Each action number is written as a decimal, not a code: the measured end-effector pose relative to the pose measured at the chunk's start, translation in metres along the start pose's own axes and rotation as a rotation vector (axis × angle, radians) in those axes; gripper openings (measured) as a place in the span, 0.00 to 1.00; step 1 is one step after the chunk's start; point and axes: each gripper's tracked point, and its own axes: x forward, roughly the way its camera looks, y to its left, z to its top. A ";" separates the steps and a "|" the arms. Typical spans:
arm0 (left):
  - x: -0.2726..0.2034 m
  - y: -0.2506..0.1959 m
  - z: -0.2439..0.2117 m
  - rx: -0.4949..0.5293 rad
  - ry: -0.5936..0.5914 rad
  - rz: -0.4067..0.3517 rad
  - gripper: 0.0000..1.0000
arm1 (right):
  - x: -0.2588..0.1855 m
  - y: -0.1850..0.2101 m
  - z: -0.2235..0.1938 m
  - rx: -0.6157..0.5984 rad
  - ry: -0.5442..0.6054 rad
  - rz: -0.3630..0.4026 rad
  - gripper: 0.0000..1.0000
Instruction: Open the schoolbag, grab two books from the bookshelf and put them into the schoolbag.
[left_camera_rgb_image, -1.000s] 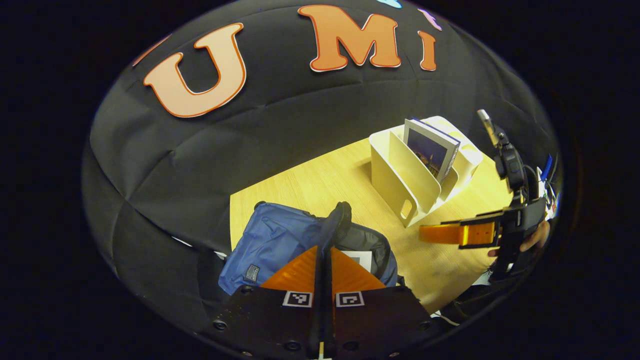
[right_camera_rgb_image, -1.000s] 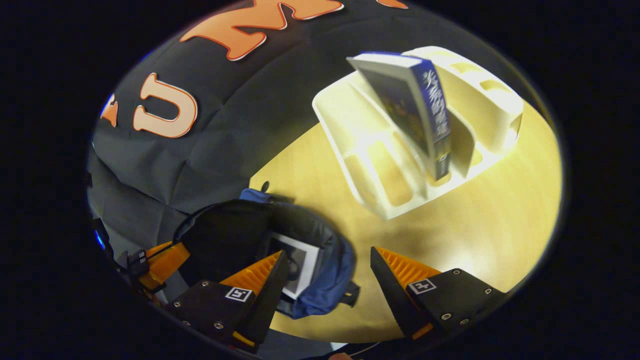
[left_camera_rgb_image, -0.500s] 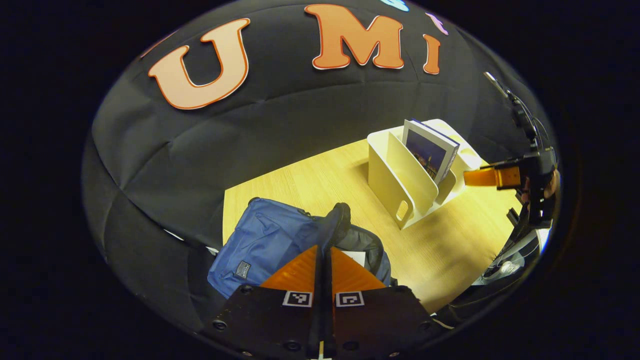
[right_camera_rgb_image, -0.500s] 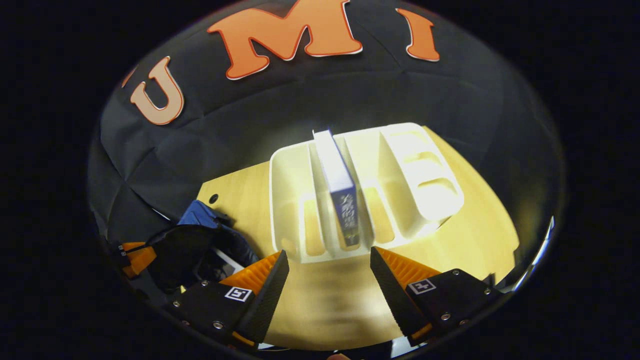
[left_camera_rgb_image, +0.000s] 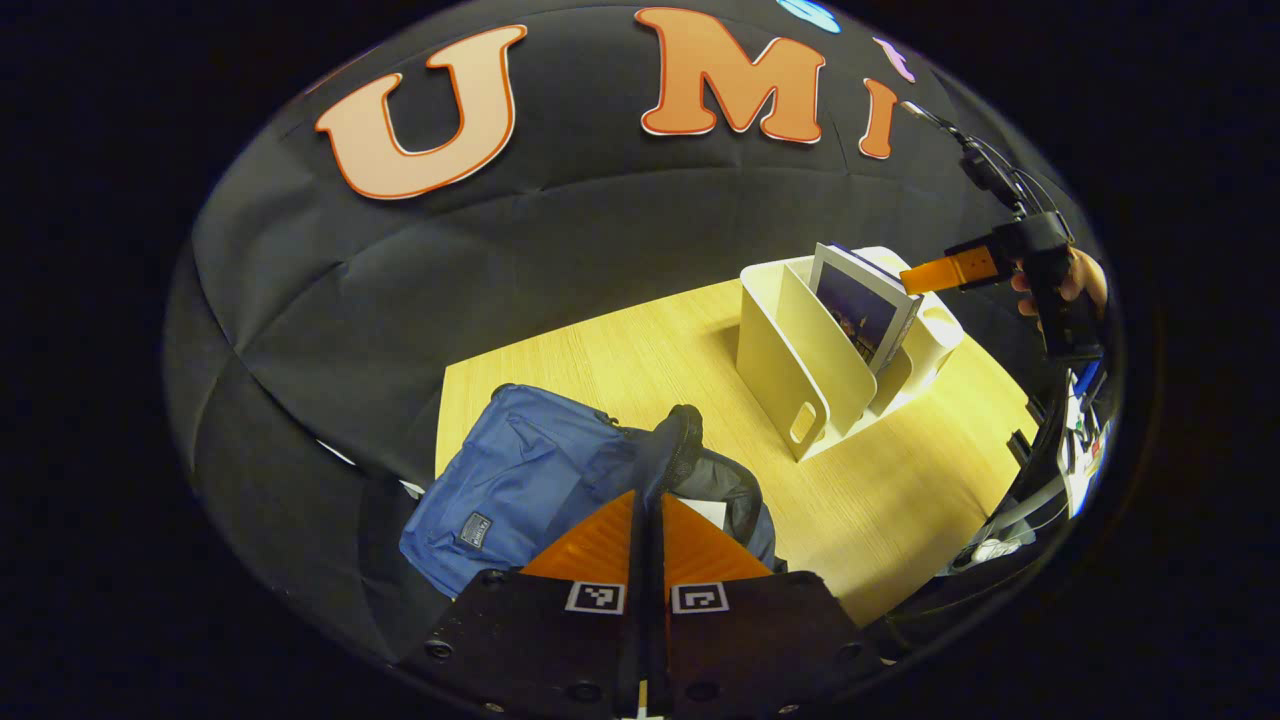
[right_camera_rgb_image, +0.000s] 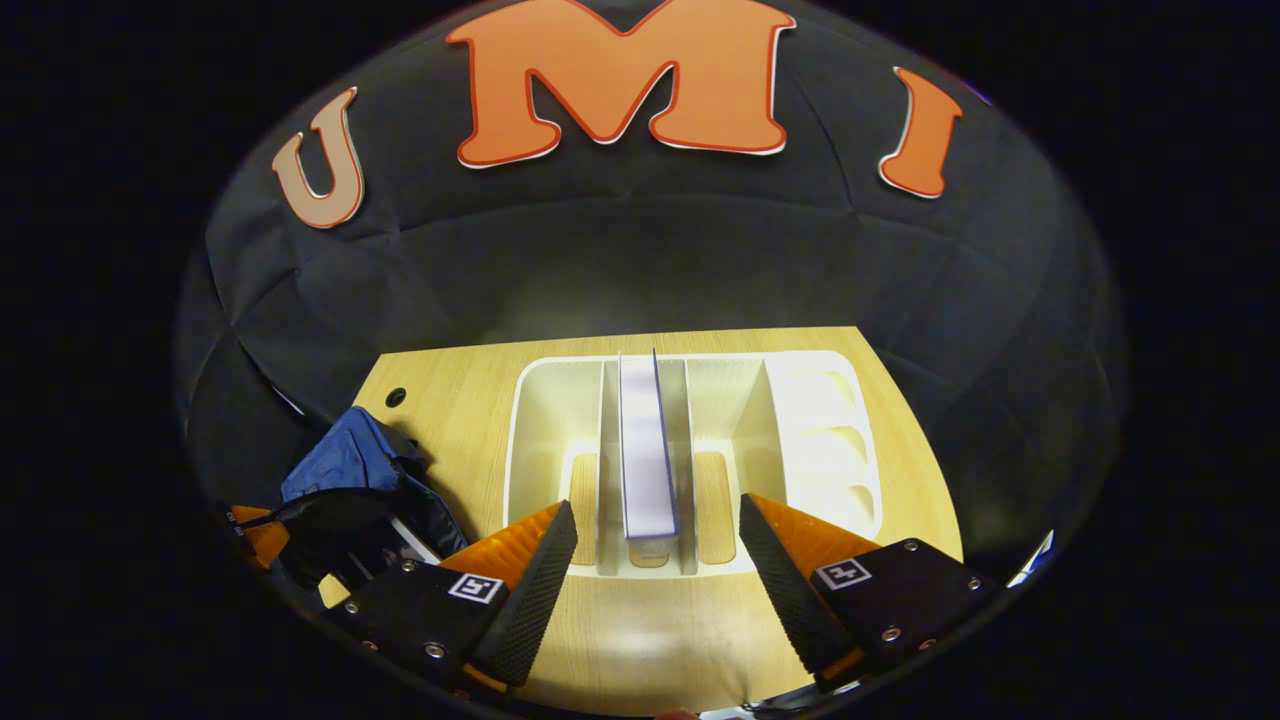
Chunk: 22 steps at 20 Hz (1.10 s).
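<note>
The blue schoolbag (left_camera_rgb_image: 520, 480) lies on the wooden table (left_camera_rgb_image: 620, 350), its black mouth held up. My left gripper (left_camera_rgb_image: 650, 505) is shut on the bag's black rim (left_camera_rgb_image: 682, 440). A white book (left_camera_rgb_image: 712, 512) shows inside the mouth. The cream bookshelf (left_camera_rgb_image: 800, 350) holds one blue-covered book (left_camera_rgb_image: 862, 315), leaning in a middle slot. My right gripper (right_camera_rgb_image: 657, 507) is open, looking down from above the bookshelf (right_camera_rgb_image: 810, 430); the book's top edge (right_camera_rgb_image: 645, 450) lies between and just beyond its fingers, apart from both. From the left gripper view, the right gripper (left_camera_rgb_image: 925, 275) hovers by the book's upper corner.
The bookshelf's other slots hold nothing. A small round hole (right_camera_rgb_image: 396, 397) sits near the table's far left corner. The schoolbag (right_camera_rgb_image: 345, 460) and the left gripper (right_camera_rgb_image: 250, 525) are at the lower left of the right gripper view. Cables and clutter (left_camera_rgb_image: 1080, 440) hang past the table's right edge.
My right gripper rose, swung from beside the bag to above the bookshelf and lined up over the book, staying open. The left gripper kept its hold on the bag's rim.
</note>
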 end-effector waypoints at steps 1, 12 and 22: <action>0.001 0.001 -0.003 -0.010 0.002 -0.001 0.03 | 0.008 0.000 0.008 -0.011 0.014 0.007 0.97; 0.010 0.005 -0.015 -0.086 0.036 0.004 0.03 | 0.081 0.007 -0.002 -0.042 0.287 0.031 0.57; 0.010 0.004 -0.015 -0.089 0.028 -0.014 0.03 | 0.058 0.006 0.005 0.045 0.296 0.048 0.24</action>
